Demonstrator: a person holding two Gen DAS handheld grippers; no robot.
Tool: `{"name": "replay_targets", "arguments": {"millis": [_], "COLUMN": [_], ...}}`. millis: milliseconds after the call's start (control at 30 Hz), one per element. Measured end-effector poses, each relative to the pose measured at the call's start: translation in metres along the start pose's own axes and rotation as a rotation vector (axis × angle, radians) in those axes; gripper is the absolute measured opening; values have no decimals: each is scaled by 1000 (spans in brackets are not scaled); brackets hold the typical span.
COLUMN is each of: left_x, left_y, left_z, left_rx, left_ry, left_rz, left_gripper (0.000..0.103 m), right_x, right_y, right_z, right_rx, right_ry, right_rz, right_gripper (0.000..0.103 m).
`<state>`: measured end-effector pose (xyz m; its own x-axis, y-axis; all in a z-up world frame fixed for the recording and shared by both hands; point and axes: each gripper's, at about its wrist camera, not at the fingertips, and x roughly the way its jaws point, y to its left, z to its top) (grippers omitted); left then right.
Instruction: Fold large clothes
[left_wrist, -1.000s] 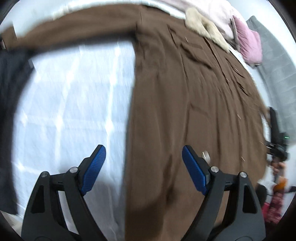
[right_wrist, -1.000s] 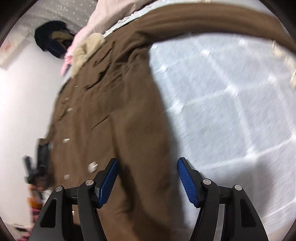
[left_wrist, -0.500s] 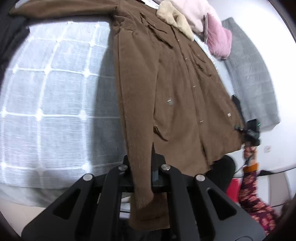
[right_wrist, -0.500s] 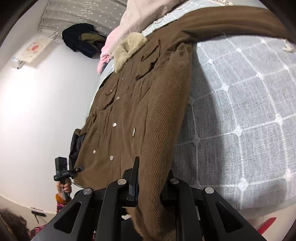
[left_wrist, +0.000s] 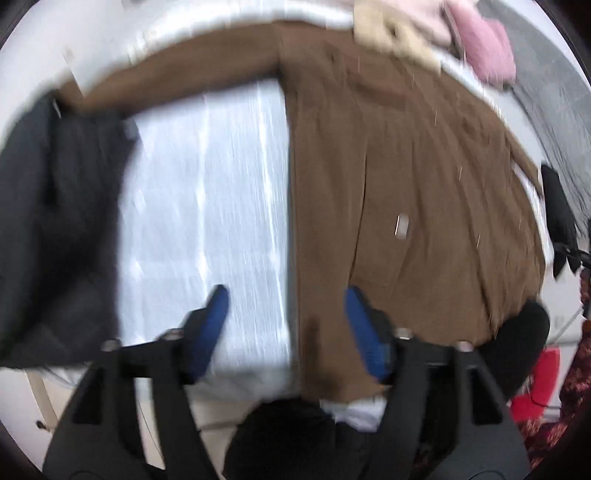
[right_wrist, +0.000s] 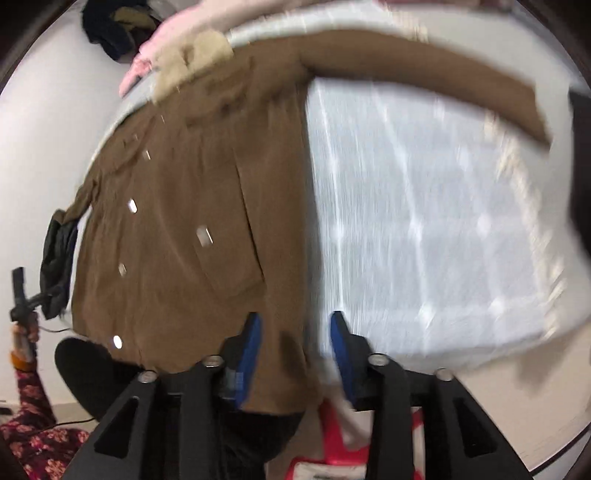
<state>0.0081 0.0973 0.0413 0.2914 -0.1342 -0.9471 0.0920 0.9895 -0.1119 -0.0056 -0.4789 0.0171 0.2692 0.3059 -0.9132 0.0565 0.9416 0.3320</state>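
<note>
A large brown coat (left_wrist: 406, 177) with a beige fur collar (left_wrist: 391, 33) lies front up on a white quilted bed (left_wrist: 207, 206), one sleeve (left_wrist: 177, 81) stretched out to the side. It also shows in the right wrist view (right_wrist: 177, 221) with its metal buttons. My left gripper (left_wrist: 286, 325) is open above the coat's side edge near the hem. My right gripper (right_wrist: 295, 343) is open, its jaws astride the coat's side edge near the hem, holding nothing. Both views are blurred.
A dark garment (left_wrist: 55, 221) lies on the bed beside the sleeve's cuff. A pink garment (left_wrist: 487, 48) and a grey quilted one (left_wrist: 554, 103) lie past the collar. The bed's front edge (right_wrist: 480, 354) is just below my grippers. Red objects (right_wrist: 332, 443) sit on the floor.
Both grippers were shut on the coat's side edge half a second ago. They have let go and opened, and both have pulled back above the bed's front edge.
</note>
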Motion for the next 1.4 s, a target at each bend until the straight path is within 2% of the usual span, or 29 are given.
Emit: {"name": "replay_targets", "arguments": {"millis": [67,167,367,533,633,800,867,933,1000,1067,1167,1233,1367,1400], "left_x": [-20,-36,-37,-1,35,95,124,159,183,209,237,246,255,258], "left_y": [-16,-32,-68,-111,-128,-136,-129,-117,-111,-104,-110,-116,-128,-127], "left_z": [28,69,170,243,283,349,374,396,409,415,416,411,410,411], "left_rx": [33,93,188,320,364,286,192,42,-61,-141,-160,-124,-43,-50], "left_ry": [-69,-132,-198,-243,-269,-305,-325,-323,-334,-353,-317,-300,-301,-285], "left_rz": [15,33,71,113,95,-54,-142,-245,-319,-394,-404,-369,-340,-356], "left_gripper": [71,74,75,75,75,75,75,73,64,64,61,61,61,52], "right_x": [-20,-33,-26,7,39,88,105,122,135,151,178,204,250,259], "right_y": [17,55,119,161,184,204,210,215,219,225,239,247,255,255], "right_z": [25,66,152,228,274,332,356,378,395,414,437,450,469,473], "right_rx": [-34,-86,-141,-185,-185,-194,-194,-190,-184,-178,-207,-223,-201,-194], "right_ry": [-68,-131,-159,-180,-182,-184,-202,-235,-267,-310,-355,-355,-329,-329], "right_rz": [-17,-25,-46,-43,-31,-9,-15,-20,-24,-25,-51,-94,-110,-120], "right_gripper": [56,58,60,60,60,60,60,60,60,60,60,60,60,60]}}
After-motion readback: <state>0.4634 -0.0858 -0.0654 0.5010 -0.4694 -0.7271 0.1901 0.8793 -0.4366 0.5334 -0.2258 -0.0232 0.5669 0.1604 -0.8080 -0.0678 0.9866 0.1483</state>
